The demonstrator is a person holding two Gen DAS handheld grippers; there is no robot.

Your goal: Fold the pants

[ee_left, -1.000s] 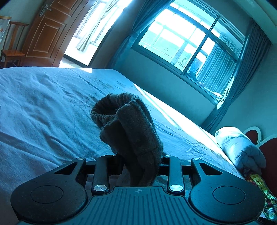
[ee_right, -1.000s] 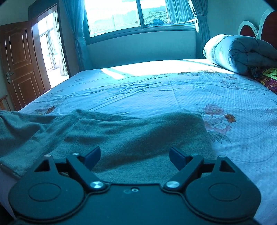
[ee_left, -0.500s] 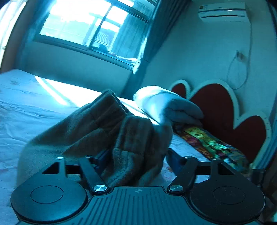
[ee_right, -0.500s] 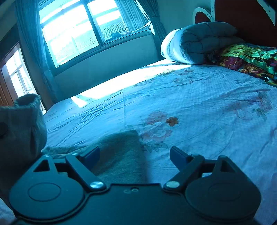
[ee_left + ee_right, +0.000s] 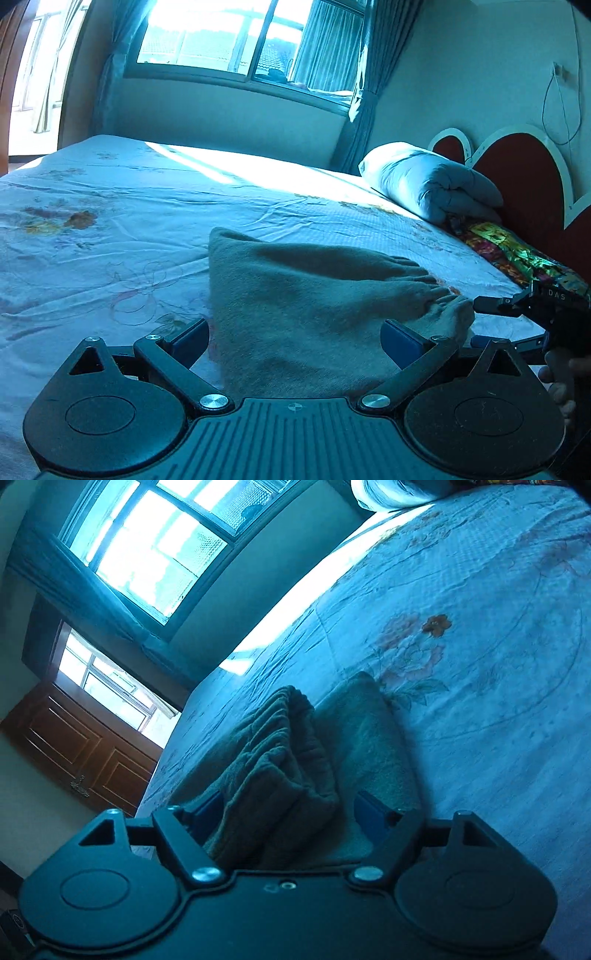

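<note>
Left wrist – fuzzy folded pants, floral bedsheet

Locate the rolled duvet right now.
In the left wrist view the rolled duvet lies upper right at the head of the bed, against the red headboard, beyond the pants.

Fuzzy matt cloth pants; wrinkled cotton bedsheet.

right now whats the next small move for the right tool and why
Probably close the right tool on the bunched pants. Its jaws stand open with the ribbed edge between them, and the left tool is open too, so nothing holds the fold on the bed.
</note>
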